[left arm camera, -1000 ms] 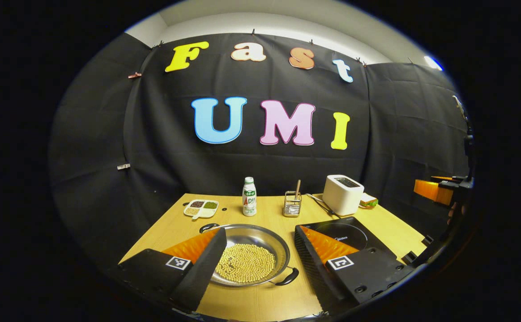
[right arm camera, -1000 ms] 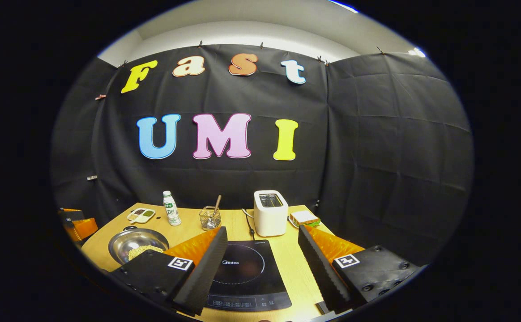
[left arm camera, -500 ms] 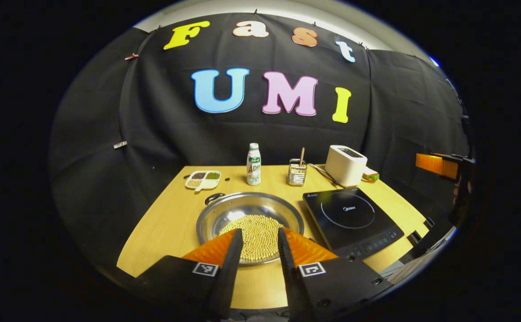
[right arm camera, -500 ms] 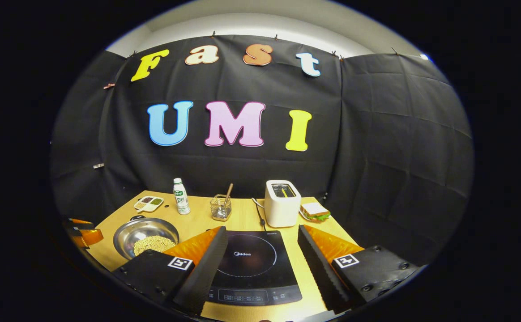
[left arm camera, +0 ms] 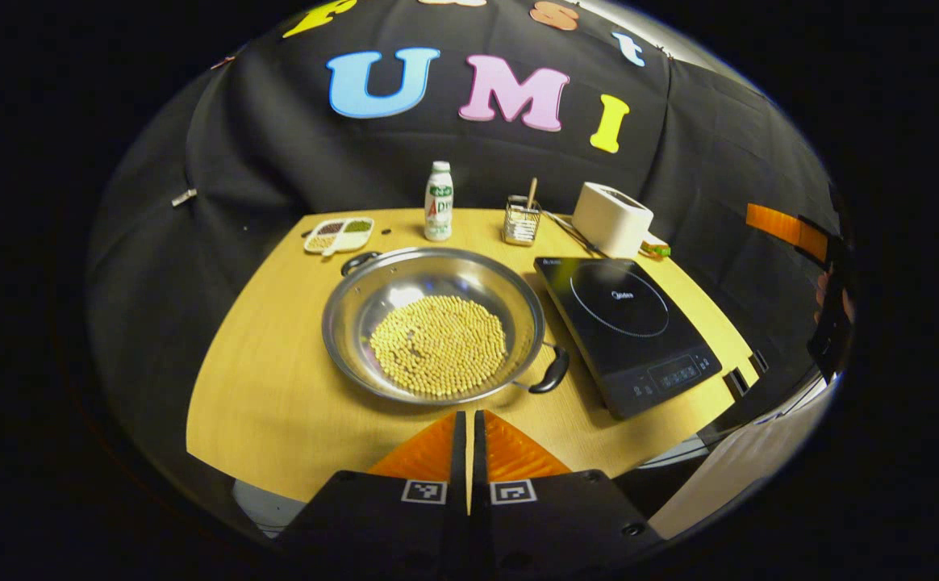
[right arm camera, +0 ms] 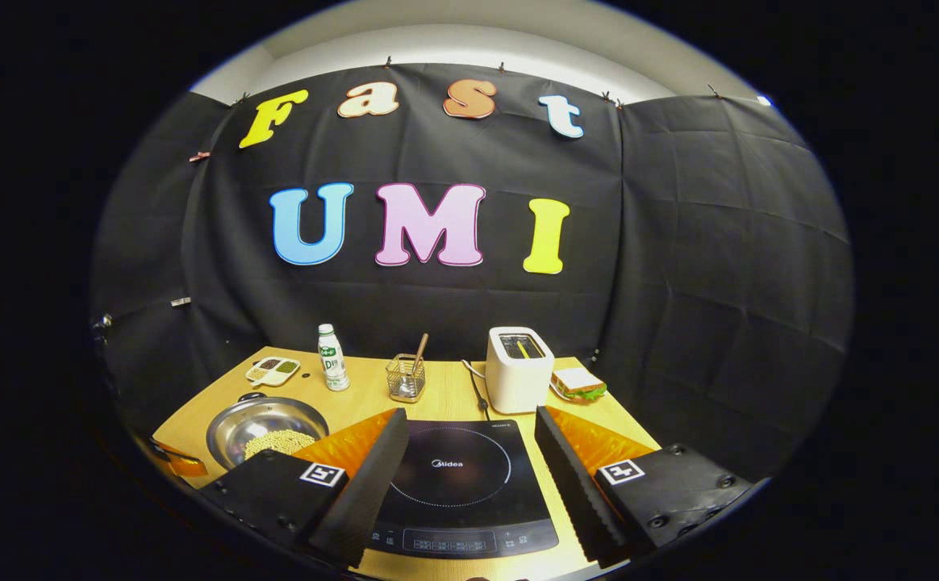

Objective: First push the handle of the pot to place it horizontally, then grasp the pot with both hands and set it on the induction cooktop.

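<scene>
A shallow steel pot point(left arm camera: 433, 323) holding yellow beans sits on the wooden table point(left arm camera: 276, 387), with one black handle point(left arm camera: 552, 376) at its near right and another point(left arm camera: 356, 261) at its far left. The black induction cooktop point(left arm camera: 627, 323) lies just right of it. My left gripper point(left arm camera: 467, 420) is shut with nothing in it, raised above the table's front edge, just short of the pot. In the right gripper view, my right gripper point(right arm camera: 469, 460) stands open over the cooktop point(right arm camera: 457, 484), with the pot point(right arm camera: 264, 428) off to the left.
Along the back of the table stand a divided dish of grains point(left arm camera: 339, 235), a white bottle point(left arm camera: 438, 202), a wire holder with a stick point(left arm camera: 521, 222), a white toaster point(left arm camera: 611, 218) and a sandwich point(right arm camera: 578, 383). The other gripper point(left arm camera: 808, 242) shows at the far right.
My left gripper has closed fully, risen and tilted down over the pot. The right gripper has shifted slightly and stays open over the cooktop.
</scene>
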A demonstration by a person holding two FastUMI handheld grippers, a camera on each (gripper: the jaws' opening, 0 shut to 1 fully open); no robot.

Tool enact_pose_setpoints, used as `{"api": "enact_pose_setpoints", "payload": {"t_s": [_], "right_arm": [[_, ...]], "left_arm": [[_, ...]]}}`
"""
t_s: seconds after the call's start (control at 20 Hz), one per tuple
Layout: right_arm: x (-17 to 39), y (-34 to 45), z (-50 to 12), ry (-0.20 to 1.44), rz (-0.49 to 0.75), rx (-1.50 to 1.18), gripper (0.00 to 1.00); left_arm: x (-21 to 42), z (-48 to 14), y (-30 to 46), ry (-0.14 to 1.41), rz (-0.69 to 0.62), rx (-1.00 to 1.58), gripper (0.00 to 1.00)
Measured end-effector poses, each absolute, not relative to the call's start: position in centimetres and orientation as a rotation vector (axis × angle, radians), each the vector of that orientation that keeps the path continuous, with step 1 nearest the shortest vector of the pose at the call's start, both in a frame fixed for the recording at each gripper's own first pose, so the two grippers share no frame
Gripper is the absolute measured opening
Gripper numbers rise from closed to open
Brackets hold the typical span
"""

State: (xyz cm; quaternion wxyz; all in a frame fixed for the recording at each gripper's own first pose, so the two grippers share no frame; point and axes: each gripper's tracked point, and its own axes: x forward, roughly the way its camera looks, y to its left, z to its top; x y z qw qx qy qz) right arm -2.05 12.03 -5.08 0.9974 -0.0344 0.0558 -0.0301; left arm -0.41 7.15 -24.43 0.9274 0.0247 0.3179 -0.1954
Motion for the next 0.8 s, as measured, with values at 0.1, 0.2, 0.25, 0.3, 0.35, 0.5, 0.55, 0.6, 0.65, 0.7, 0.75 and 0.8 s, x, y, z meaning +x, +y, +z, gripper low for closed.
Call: {"api": "enact_pose_setpoints", "payload": {"t_s": [0.1,0.2,0.25,0.3,0.35,0.5,0.55,0.6,0.65,0.7,0.75,0.8], "right_arm": [[-1.4,11.2,-5.6,0.129,-0.069,-0.050,0.98],[-0.9,10.6,-5.5,0.130,-0.070,-0.044,0.98],[-0.6,10.2,-5.4,0.132,-0.073,-0.038,0.98],[-0.4,10.0,-5.7,0.138,-0.071,-0.030,0.98],[-0.2,9.7,-5.9,0.142,-0.069,-0.027,0.98],[0.2,8.6,-6.1,0.150,-0.071,-0.024,0.98],[0.3,8.2,-6.1,0.152,-0.073,-0.016,0.98],[0.4,7.9,-6.0,0.151,-0.075,-0.009,0.98],[0.5,7.6,-6.0,0.153,-0.075,-0.003,0.98],[0.7,7.5,-6.2,0.156,-0.070,0.000,0.98],[0.7,7.4,-6.2,0.160,-0.065,0.001,0.98],[0.7,7.2,-6.4,0.162,-0.060,-0.001,0.98]], "left_arm": [[-0.5,-25.9,7.2,0.696,-0.413,0.084,0.05],[-0.4,-27.6,6.3,0.745,-0.433,0.105,0.05],[-0.3,-28.3,6.0,0.768,-0.436,0.112,0.05],[-0.2,-28.9,5.8,0.787,-0.437,0.121,0.05],[0.0,-29.3,5.5,0.800,-0.436,0.130,0.05],[0.8,-30.1,4.3,0.824,-0.449,0.196,0.05],[1.1,-30.4,3.6,0.833,-0.460,0.217,0.05],[1.2,-30.6,2.8,0.841,-0.473,0.233,0.05],[1.5,-30.7,2.1,0.843,-0.484,0.245,0.05],[1.7,-31.0,1.4,0.850,-0.494,0.254,0.05],[2.0,-31.3,0.9,0.856,-0.499,0.264,0.05],[2.4,-31.6,0.6,0.863,-0.493,0.281,0.05]]}}
